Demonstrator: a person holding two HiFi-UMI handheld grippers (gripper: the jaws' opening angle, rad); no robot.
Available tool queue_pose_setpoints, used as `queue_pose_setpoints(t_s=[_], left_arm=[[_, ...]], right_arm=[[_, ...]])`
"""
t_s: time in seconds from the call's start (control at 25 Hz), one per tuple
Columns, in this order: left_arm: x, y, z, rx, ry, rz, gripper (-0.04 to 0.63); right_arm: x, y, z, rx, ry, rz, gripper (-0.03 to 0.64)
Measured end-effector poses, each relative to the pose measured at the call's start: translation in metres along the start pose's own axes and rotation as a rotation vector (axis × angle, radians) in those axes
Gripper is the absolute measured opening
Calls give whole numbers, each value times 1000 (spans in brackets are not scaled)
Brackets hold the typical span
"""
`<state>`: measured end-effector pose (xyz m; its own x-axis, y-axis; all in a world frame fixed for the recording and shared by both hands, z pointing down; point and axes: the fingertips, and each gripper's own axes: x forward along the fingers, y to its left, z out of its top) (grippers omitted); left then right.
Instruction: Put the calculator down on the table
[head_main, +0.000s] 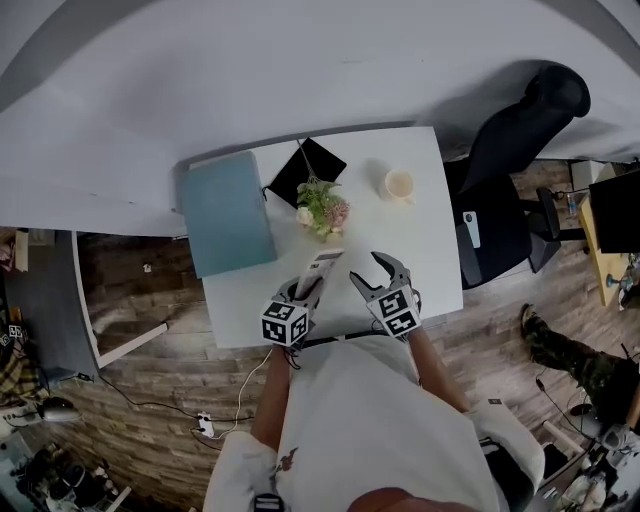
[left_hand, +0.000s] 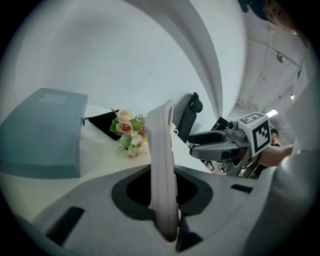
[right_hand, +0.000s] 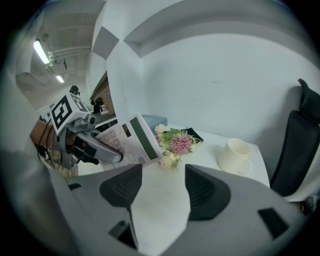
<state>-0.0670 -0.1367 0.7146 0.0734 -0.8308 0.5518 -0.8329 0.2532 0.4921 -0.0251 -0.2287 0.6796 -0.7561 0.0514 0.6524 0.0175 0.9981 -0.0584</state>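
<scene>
White calculator (head_main: 322, 268) sits clamped in the left hand-held gripper (head_main: 301, 291); right hand-held gripper (head_main: 365, 267) stands narrowly parted, empty, over the worktop (head_main: 420, 240).

On my white rectangular desk (head_main: 430, 250), the flat teal box (head_main: 227, 212) fills the left side. The black fabric pouch (head_main: 318, 165) lies at the upper edge, with the small flower bouquet (head_main: 322, 208) just below it and the cream ceramic mug (head_main: 398, 184) to their right. The white slab calculator (head_main: 326, 264) sits below the bouquet. The black office chair (head_main: 515, 150) stands right of the desk.
</scene>
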Motion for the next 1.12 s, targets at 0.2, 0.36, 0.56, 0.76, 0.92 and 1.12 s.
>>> queue_pose_setpoints(t_s=[0.2,0.36,0.56,0.76,0.92,1.12], left_arm=[[4,3,-9,-10,28,-36,66],[8,2,-18,-12,54,-54,66],[14,1,-28,6,89,-74,66],[18,-1,-34,1,103,-87,66],[21,-2,-39,-5,120,-101,66],[24,-2,-48,-19,139,-113,66]], right_arm=[[4,7,-12,20,23,-16,273],[4,12,-20,38,38,-23,272],[5,15,-31,51,58,-31,272],[5,15,-42,39,77,-43,270],[5,17,-49,49,88,-46,268],[5,22,-56,81,98,-44,265]])
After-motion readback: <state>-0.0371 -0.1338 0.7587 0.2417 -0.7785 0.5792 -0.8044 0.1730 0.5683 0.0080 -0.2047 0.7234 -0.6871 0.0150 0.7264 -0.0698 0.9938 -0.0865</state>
